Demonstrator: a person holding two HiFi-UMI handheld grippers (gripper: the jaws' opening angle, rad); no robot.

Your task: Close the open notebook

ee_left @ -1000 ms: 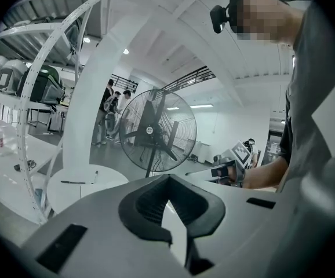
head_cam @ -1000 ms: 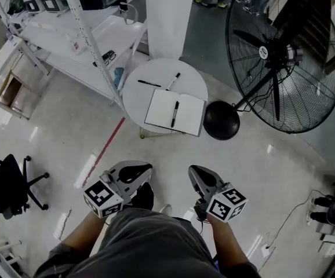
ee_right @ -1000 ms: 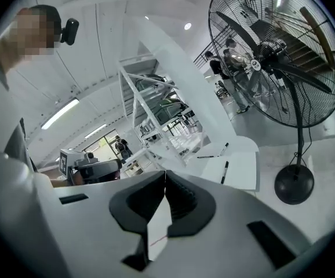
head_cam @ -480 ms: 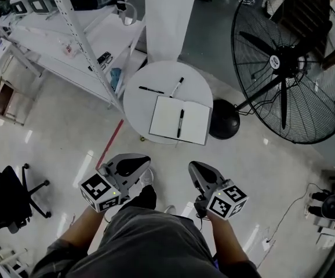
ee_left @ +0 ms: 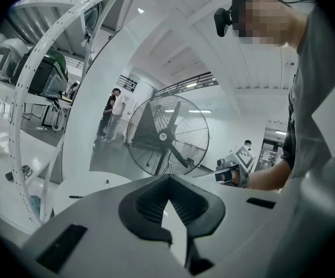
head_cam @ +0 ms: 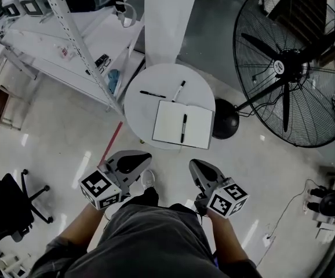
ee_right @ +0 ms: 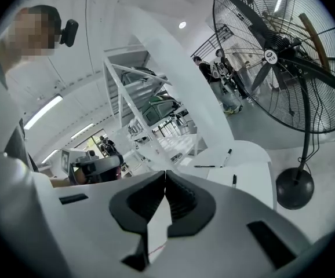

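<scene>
The open notebook lies flat on a small round white table, with a black pen on its right page. A second black pen and a marker lie on the table behind it. My left gripper and right gripper hang side by side over the floor, well short of the table, both shut and empty. In the right gripper view the notebook shows beyond the closed right gripper. The left gripper points toward the table.
A large black floor fan stands right of the table, its round base against the table's edge. A white shelf rack and a white pillar stand behind. An office chair sits at the left.
The table and notebook have come closer and lower in the head view as the person walks toward them. Both grippers have stayed shut and side by side.
</scene>
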